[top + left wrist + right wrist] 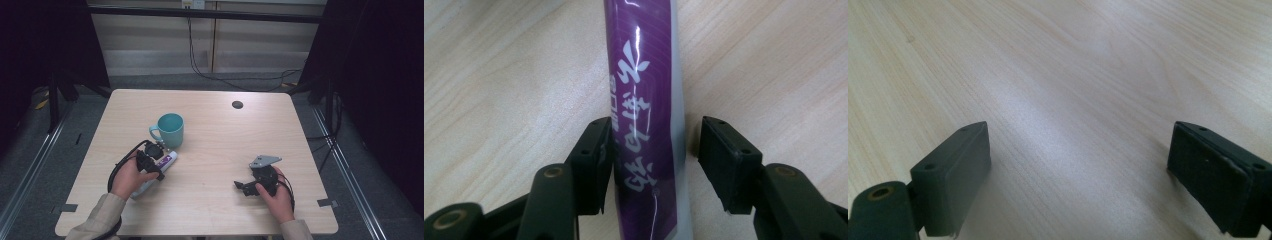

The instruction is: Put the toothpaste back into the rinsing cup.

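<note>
A purple and white tube [644,90] with white lettering lies flat on the wooden table [225,140], just in front of a teal mug [169,129]. My left gripper [656,132] straddles the tube from above. Its left pad sits against the tube's side, while a gap separates the right pad from the tube, so the jaws stand open around it. In the high view the left gripper [150,160] covers the middle of the tube [168,161]. My right gripper [244,187] rests low over bare table at the front right, and its jaws [1078,165] are wide open with nothing between them.
The mug's handle points left, close behind the left gripper. A small dark round grommet [237,104] sits in the tabletop at the back. Cables lie on the floor beyond the far edge, and dark frame posts stand at both sides.
</note>
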`<state>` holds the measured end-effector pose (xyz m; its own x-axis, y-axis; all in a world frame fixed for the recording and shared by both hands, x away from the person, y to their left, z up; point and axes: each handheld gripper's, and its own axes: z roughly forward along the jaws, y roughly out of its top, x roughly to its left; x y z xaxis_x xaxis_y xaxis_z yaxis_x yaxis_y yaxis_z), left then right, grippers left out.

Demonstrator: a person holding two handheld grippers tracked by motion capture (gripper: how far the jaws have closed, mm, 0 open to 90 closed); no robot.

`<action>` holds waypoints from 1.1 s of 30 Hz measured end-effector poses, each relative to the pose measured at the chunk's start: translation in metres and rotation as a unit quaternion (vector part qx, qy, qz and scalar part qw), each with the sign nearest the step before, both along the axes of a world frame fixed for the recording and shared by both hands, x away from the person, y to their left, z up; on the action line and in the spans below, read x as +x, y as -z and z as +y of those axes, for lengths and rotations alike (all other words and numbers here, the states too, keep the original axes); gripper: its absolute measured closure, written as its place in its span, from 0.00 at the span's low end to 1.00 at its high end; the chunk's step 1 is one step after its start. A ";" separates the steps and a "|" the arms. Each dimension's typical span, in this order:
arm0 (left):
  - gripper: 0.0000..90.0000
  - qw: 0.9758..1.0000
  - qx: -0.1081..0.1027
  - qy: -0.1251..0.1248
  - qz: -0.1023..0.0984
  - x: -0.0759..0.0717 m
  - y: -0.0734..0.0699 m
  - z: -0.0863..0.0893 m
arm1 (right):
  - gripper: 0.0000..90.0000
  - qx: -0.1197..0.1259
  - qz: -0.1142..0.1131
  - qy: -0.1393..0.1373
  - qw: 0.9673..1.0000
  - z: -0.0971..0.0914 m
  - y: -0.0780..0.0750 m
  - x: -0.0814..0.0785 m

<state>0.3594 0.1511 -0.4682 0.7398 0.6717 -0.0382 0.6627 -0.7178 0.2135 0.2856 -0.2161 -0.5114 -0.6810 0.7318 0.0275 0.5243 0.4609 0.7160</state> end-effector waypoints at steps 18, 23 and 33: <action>0.52 1.000 0.014 0.000 0.014 -0.007 -0.001 0.011 | 0.11 0.000 0.002 0.002 1.000 0.001 0.000 0.000; 0.53 1.000 0.014 -0.004 0.023 -0.010 -0.001 0.020 | 0.11 0.000 0.002 0.002 1.000 0.001 0.000 0.000; 0.73 0.999 0.026 -0.014 0.028 -0.014 -0.004 0.021 | 0.11 0.000 0.003 0.003 1.000 0.001 0.000 0.000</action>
